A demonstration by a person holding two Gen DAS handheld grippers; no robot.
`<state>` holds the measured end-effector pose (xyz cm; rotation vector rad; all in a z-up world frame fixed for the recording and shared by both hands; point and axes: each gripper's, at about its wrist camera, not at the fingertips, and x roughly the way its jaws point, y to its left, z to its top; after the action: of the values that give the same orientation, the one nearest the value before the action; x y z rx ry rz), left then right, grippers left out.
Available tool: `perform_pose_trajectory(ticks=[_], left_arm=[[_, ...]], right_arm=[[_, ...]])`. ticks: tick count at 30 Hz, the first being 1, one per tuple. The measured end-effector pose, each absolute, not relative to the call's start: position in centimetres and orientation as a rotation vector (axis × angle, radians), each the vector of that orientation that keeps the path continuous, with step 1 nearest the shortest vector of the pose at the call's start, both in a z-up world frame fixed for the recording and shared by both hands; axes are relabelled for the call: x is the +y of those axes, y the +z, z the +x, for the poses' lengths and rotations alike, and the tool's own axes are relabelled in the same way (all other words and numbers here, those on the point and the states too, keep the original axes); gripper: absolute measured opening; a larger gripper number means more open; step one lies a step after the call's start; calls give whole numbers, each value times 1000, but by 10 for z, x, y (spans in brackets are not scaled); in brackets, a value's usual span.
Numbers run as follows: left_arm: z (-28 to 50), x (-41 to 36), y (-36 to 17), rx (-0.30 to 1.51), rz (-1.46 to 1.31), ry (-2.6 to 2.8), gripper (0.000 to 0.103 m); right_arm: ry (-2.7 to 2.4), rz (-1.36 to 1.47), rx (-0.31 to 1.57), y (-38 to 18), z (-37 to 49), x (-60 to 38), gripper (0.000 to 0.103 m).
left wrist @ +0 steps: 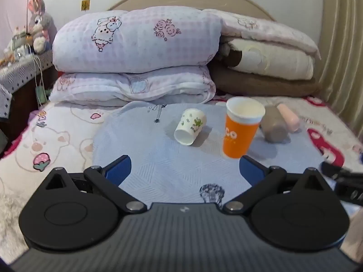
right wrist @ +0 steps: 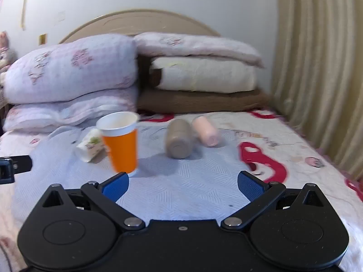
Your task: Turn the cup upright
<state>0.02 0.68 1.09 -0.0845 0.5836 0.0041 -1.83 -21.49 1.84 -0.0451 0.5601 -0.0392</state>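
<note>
An orange paper cup (left wrist: 240, 129) with a white rim stands upright on the pale blue cloth (left wrist: 158, 158), mouth up; it also shows in the right wrist view (right wrist: 121, 141), blurred. A white floral cup (left wrist: 190, 127) lies on its side left of it, base toward me; it shows in the right wrist view too (right wrist: 89, 146). A brown cup (right wrist: 179, 139) and a pink cup (right wrist: 206, 130) lie on their sides further right. My left gripper (left wrist: 185, 170) is open and empty, short of the cups. My right gripper (right wrist: 182, 187) is open and empty, the orange cup just beyond its left finger.
Folded quilts (left wrist: 136, 52) and blankets (right wrist: 199, 81) are stacked at the headboard behind the cups. A curtain (right wrist: 317, 79) hangs at the right. A bedside table with plush toys (left wrist: 38, 25) stands at the left. The right gripper's body (left wrist: 344, 181) shows at the left view's right edge.
</note>
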Motion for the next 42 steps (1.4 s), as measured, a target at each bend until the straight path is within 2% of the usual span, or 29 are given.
perform_pose_trajectory(ticks=[5,14,42], left_arm=[[8,19,19,570,-101,47,103],[17,19,27,623,-55,12,103],[7,-8,25,672,-45,-62,103]], right_arm=[[41,-193,553,39,1,-197,102],[107,-221,578,40,1,-182,102],[71,-94,580,47,-28,-215,102]])
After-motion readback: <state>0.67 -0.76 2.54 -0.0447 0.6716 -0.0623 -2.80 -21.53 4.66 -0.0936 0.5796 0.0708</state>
